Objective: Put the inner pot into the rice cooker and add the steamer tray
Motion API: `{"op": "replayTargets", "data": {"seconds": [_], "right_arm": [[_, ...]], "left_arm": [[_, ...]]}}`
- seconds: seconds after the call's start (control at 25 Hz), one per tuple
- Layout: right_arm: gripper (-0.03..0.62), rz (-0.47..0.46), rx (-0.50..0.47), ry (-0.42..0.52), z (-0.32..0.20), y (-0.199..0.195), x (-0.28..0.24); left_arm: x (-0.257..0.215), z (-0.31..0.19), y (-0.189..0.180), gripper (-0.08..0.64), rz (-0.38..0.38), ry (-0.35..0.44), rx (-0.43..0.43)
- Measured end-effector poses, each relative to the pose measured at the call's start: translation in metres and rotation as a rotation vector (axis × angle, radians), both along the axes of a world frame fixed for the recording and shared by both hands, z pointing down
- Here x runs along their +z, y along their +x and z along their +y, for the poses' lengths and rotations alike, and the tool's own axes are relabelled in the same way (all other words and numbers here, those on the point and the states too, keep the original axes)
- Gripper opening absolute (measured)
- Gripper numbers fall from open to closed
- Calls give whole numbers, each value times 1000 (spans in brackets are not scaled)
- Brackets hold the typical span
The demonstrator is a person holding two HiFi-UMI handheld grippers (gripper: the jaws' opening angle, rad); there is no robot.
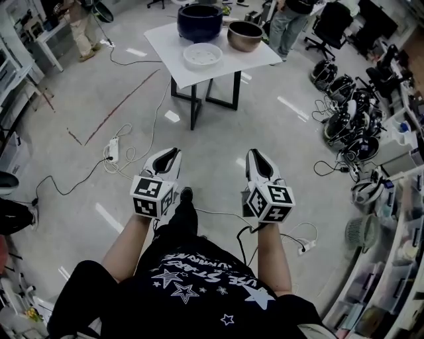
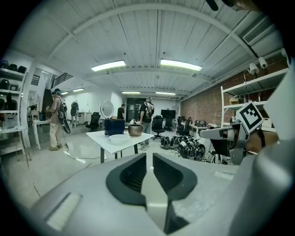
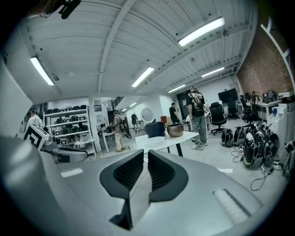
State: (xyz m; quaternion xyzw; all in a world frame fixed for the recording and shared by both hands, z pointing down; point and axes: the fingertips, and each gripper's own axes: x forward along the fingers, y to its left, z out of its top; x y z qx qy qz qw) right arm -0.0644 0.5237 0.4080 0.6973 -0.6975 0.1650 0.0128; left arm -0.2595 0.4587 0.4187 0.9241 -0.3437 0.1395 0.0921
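Observation:
Far ahead stands a white table [image 1: 252, 58] that carries a dark blue rice cooker [image 1: 199, 21], a bronze inner pot [image 1: 245, 36] to its right and a white steamer tray [image 1: 203, 55] in front. All three also show small in the left gripper view: cooker [image 2: 114, 126], pot [image 2: 135, 130], tray [image 2: 119, 138]. The right gripper view has the cooker [image 3: 155, 129], pot [image 3: 175, 130] and tray [image 3: 155, 139] too. My left gripper [image 1: 171, 153] and right gripper [image 1: 255, 153] hover side by side over the floor, well short of the table. Both are shut with nothing between the jaws.
Cables and a power strip [image 1: 112, 149] lie on the floor between me and the table. Several rice cookers [image 1: 348, 119] sit on the floor at the right by shelving. People stand behind the table [image 1: 286, 20] and at the far left [image 1: 83, 26]. Office chairs [image 1: 328, 26] stand beyond.

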Motion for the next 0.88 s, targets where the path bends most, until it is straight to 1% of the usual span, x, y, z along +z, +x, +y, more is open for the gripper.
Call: {"op": "replayTargets", "data": {"seconds": [0.04,0.08,0.12,0.16,0.28,0.36,0.48,0.72,0.88], "right_arm": [[63,-3,-12,1,-6,0,-1],[125,-7,-23,-1,-14,1,-1],[205,-9,-33,-6,-22,1,0],[253,-11,-39,-12,-31,3,2],[339,-14,-43,-27,-60,10,8],[366,-24,-44,-40,-83,15,12],[390,-36,-43,-60,-125,21,15],[396,-49,-11,-87,-224,44,15],[396,-46,12,-94,-286,53,5]], "left_arm": [[0,-6,2,69,5,-2,4],[1,-12,4,124,10,-4,9],[2,-18,7,185,14,-9,13],[5,-26,10,227,17,-15,15],[13,-54,19,345,28,-35,9],[17,-78,23,386,37,-44,5],[20,-122,30,415,42,-59,8],[19,-223,46,419,44,-82,27],[11,-285,55,419,61,-101,48]]}}
